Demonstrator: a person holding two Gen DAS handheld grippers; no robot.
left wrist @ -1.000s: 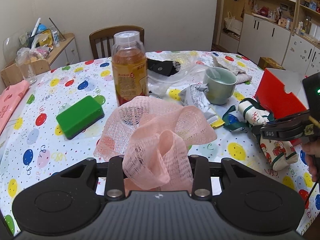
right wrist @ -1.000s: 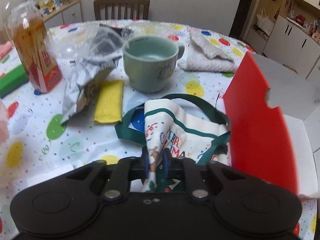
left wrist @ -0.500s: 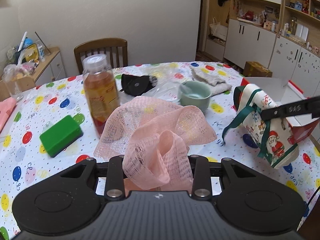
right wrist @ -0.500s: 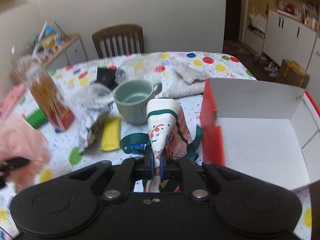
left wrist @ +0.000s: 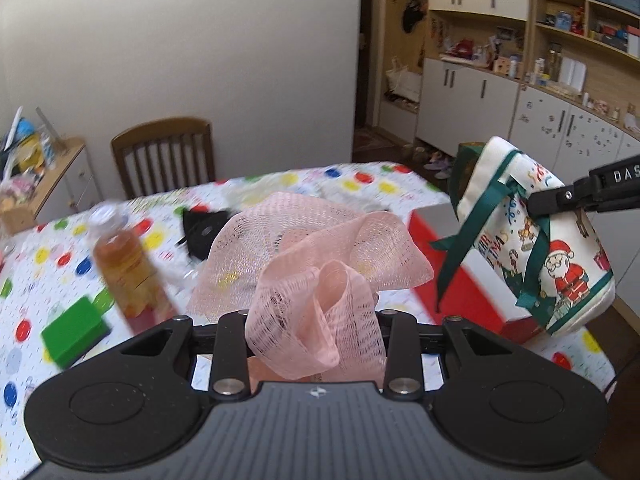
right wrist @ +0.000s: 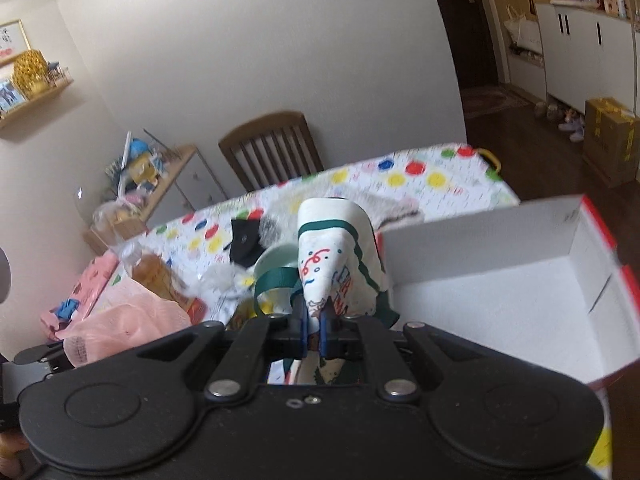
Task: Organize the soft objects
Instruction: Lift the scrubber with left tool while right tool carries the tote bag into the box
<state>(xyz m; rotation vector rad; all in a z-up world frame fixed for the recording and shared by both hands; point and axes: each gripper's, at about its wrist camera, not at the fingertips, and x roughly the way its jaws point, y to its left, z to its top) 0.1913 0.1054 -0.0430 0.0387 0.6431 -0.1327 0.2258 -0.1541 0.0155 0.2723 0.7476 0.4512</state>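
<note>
My left gripper (left wrist: 316, 332) is shut on a pink mesh cloth (left wrist: 320, 264) and holds it in the air above the table; the cloth hides its fingertips. It also shows in the right wrist view (right wrist: 120, 328). My right gripper (right wrist: 314, 334) is shut on a white Christmas pouch (right wrist: 336, 256) with green ribbon, held high beside the red box (right wrist: 520, 296) with a white inside. In the left wrist view the pouch (left wrist: 536, 248) hangs from the right gripper (left wrist: 536, 204) above the box (left wrist: 452, 280).
On the balloon-print tablecloth (left wrist: 52, 256) stand a juice bottle (left wrist: 128, 264), a green sponge (left wrist: 74, 330), a black pouch (left wrist: 202, 230) and a green mug (right wrist: 276, 260). A towel (right wrist: 392, 208) lies at the far side. A wooden chair (left wrist: 164, 156) stands behind.
Both grippers have risen well above the table with their loads. The Christmas pouch has been lifted off the table and carried to the box's edge.
</note>
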